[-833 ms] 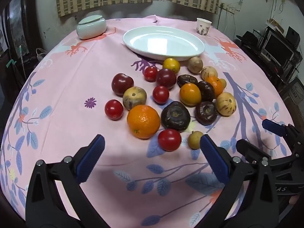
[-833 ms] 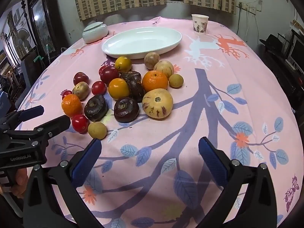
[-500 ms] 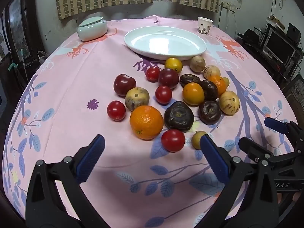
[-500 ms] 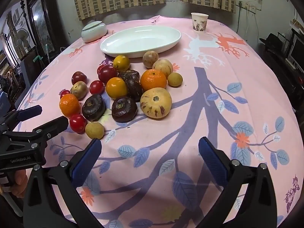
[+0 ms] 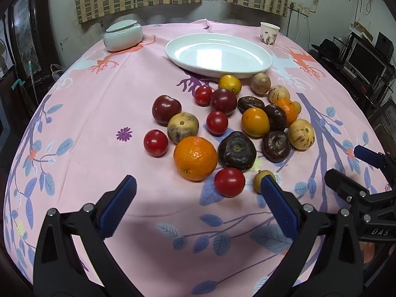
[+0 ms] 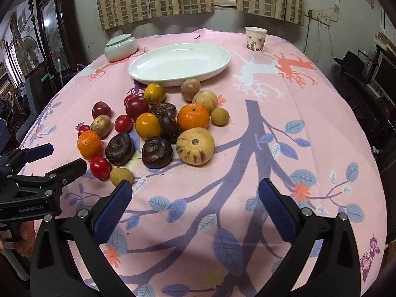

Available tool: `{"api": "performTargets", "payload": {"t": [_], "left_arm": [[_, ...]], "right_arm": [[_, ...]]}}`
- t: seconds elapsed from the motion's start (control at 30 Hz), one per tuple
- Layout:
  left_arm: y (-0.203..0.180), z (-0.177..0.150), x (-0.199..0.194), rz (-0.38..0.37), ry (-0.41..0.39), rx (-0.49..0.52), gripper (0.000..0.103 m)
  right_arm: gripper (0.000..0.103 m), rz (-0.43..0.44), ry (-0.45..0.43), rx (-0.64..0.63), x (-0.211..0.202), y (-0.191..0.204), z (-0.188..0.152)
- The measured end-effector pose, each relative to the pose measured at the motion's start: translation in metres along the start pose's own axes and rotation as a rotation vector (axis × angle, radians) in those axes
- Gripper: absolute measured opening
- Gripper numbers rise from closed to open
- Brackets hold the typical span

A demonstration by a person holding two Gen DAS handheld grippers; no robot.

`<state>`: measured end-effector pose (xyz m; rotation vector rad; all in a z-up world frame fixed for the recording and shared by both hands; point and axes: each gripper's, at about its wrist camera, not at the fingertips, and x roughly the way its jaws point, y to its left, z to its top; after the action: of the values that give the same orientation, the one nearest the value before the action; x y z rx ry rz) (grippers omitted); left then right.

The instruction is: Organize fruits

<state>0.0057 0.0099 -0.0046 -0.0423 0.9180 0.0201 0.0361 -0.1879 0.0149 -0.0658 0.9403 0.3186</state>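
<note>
Nothing is in either gripper yet, and every fruit lies loose on the pink table (image 5: 81,113), so I judge the task unstarted.

From the left wrist view, my left gripper (image 5: 198,198) hovers low at the near edge of the pile, jaws spread wide and empty. Nearest to it are the big orange (image 5: 195,158), a red tomato (image 5: 229,182) and a small tan fruit (image 5: 263,177) that sits just behind the right finger. The fruits are packed close, many touching: the dark brown fruit (image 5: 236,150) presses against the orange. If I close on the orange from here, a finger could nudge the tomato or that dark fruit and send round things rolling toward the table edge. The white oval dish (image 5: 219,54) at the far side of the pile holds nothing. The lidded pale jar (image 5: 123,37) is closed, so I cannot tell what is in it. The paper cup (image 5: 269,33) stands well apart; its inside is hidden.

From the right wrist view, my right gripper (image 6: 195,205) is also released and empty, over bare cloth, near the striped yellow melon-like fruit (image 6: 195,146). The left gripper's fingers show close on the left, so both tools reaching for the same corner could collide. The dish, seen from here too, is empty.
</note>
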Motion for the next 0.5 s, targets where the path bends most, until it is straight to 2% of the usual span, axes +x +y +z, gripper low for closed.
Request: {"api": "performTargets", "payload": {"t": [0.5], "left_arm": [[-0.0005, -0.0011, 0.0005, -0.008, 0.004, 0.006, 0.101]], "right_arm": [[0.102, 0.007, 0.025, 0.001, 0.0082, 0.0045, -0.0025]]}}
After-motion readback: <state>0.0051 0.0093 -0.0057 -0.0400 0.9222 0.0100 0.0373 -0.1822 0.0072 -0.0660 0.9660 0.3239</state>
